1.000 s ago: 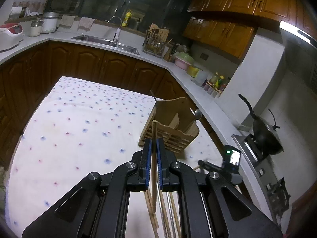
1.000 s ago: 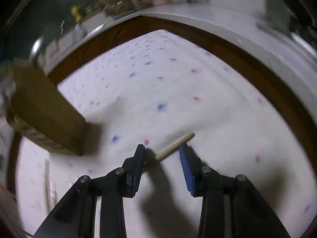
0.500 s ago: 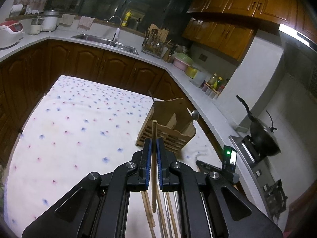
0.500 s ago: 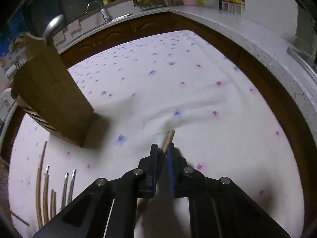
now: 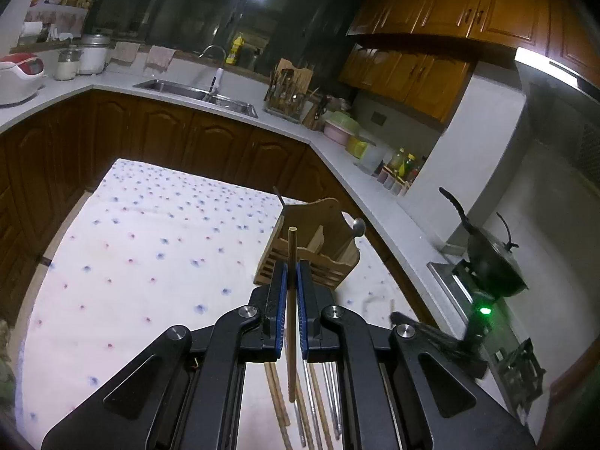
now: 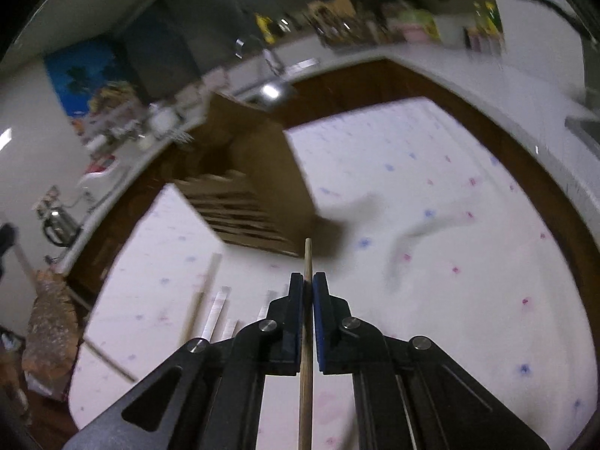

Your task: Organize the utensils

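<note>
My left gripper (image 5: 289, 273) is shut on a wooden chopstick (image 5: 291, 247) that points up toward the wooden utensil holder (image 5: 311, 251) ahead on the table. A metal spoon (image 5: 358, 227) stands in the holder's right side. My right gripper (image 6: 307, 281) is shut on another wooden chopstick (image 6: 307, 258), lifted above the cloth, with the holder (image 6: 255, 183) ahead to the left, blurred. Several wooden and metal chopsticks (image 5: 318, 405) lie on the cloth below my left gripper; they also show in the right wrist view (image 6: 213, 311).
The table carries a white dotted cloth (image 5: 150, 255). The right gripper's body (image 5: 431, 337) shows at the lower right of the left view. A counter (image 5: 375, 202) with jars, a sink and a wok (image 5: 491, 262) runs around the table.
My right gripper closed on the chopstick that lay on the cloth and lifted it, swinging toward the holder. My left gripper kept its chopstick and rose slightly.
</note>
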Tool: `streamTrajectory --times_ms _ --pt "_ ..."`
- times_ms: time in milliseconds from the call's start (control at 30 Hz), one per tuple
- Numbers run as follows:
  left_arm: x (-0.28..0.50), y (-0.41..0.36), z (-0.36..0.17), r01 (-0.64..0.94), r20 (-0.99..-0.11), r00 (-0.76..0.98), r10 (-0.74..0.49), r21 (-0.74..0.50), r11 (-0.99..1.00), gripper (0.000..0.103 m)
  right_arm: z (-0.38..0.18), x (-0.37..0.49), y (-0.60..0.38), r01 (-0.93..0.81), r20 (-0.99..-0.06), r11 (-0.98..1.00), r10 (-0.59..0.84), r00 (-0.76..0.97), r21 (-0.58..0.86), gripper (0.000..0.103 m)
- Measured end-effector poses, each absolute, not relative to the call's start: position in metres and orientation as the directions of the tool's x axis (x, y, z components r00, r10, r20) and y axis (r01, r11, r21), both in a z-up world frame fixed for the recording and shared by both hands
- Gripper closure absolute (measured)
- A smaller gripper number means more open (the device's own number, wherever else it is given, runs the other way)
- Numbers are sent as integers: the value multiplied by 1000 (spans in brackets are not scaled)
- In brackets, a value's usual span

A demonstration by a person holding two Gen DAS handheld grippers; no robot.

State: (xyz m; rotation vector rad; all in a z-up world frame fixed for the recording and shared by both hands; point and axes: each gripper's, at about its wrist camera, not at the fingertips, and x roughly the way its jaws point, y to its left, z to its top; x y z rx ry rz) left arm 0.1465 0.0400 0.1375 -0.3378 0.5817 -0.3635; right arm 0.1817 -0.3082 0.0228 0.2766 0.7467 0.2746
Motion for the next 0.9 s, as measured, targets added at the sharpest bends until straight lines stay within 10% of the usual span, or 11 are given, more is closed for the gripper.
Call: streamTrajectory --times_ms 900 --pt "155 30 161 277 -414 800 -434 -388 879 98 127 146 -305 -274 -376 902 394 838 335 98"
